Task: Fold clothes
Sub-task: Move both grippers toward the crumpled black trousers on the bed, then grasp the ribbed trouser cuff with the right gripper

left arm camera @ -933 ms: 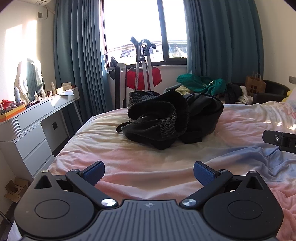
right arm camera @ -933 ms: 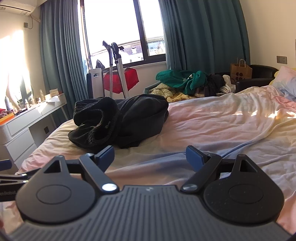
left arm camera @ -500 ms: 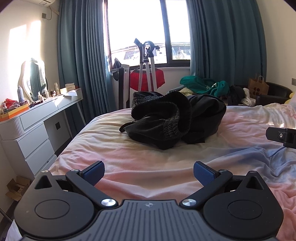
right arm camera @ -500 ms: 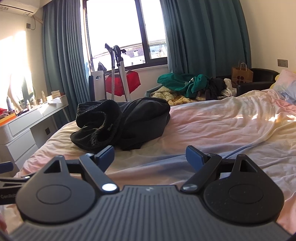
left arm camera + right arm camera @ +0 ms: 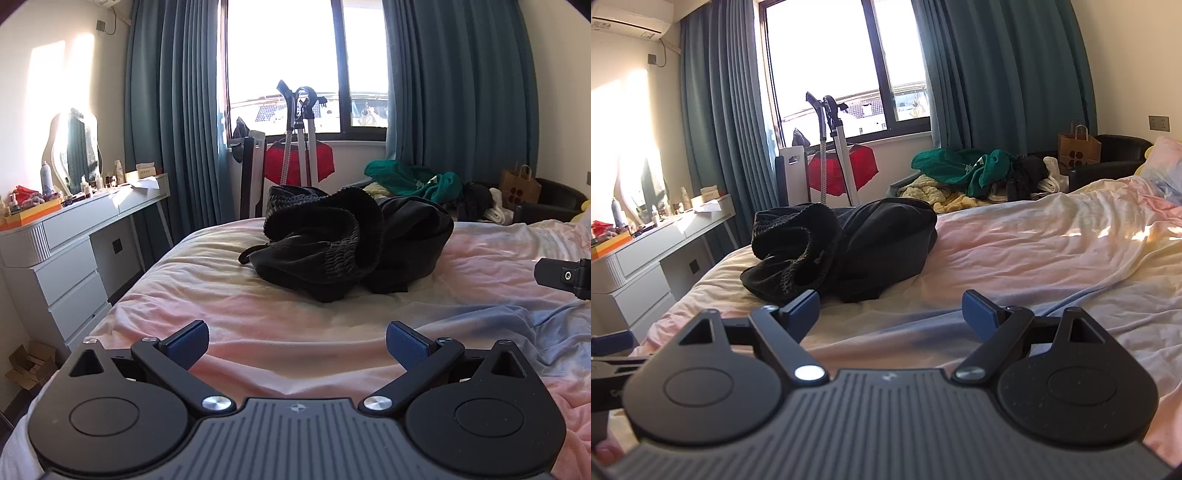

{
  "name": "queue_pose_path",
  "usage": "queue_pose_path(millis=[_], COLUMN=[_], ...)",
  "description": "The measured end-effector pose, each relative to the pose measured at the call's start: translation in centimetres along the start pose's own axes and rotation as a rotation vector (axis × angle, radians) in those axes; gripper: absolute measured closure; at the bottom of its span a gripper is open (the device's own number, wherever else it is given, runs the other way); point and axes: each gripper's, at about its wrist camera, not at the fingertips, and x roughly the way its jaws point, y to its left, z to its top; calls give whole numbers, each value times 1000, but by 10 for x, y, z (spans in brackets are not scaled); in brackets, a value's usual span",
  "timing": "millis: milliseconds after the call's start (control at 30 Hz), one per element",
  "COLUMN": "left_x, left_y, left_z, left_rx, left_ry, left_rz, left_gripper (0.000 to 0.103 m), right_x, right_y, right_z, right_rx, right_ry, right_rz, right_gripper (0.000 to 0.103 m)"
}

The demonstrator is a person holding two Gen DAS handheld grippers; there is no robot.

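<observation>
**Approach under way; garment not yet touched**

The crumpled black garment with a ribbed knit band [image 5: 343,243] lies in a heap on the pastel pink, yellow and blue bedsheet [image 5: 258,321], towards the far edge of the bed nearest the window. It is bunched and partly rolled in on itself; no sleeve or hem can be picked out, and I cannot tell whether it is one item or two.

Change since the earlier frames: the heap sits slightly larger and nearer in both wrist views, so both tools have crept forward. Nothing on the bed has shifted. In my judgement this is the reach-in stage, with no fold begun.

The left gripper [image 5: 297,343] hovers above the sheet, well short of the heap, blue pads spread wide with nothing between them. The right gripper [image 5: 891,308] is likewise spread and empty; in its own view its left pad overlaps the heap's near edge, but contact cannot be confirmed. Its tip also shows at the right edge of the left view.

Containers: a brown paper carrier bag with dark round marks [image 5: 1078,147] stands by a black armchair [image 5: 1115,158]; contents hidden. An orange tray on the white dresser [image 5: 33,218] holds small bottles and oddments. A loose pile of green and yellow clothes [image 5: 960,173] lies beyond the bed, not in any container that I can see.
</observation>
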Motion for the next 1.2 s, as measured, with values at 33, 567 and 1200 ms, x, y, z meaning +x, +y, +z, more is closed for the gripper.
queue_pose_path(millis=[33,567,1200], left_x=[0,-19,46], left_y=[-1,38,113], left_z=[0,34,8], left_rx=[6,-77,-320], left_ry=[-2,-66,6], left_rz=[5,114,66], left_gripper=[0,0,0], right_x=[0,10,297], right_y=[-1,-11,155], right_z=[0,-5,92], right_rx=[3,95,-482], right_ry=[0,110,147], right_rz=[6,122,17], right_gripper=[17,17,25])
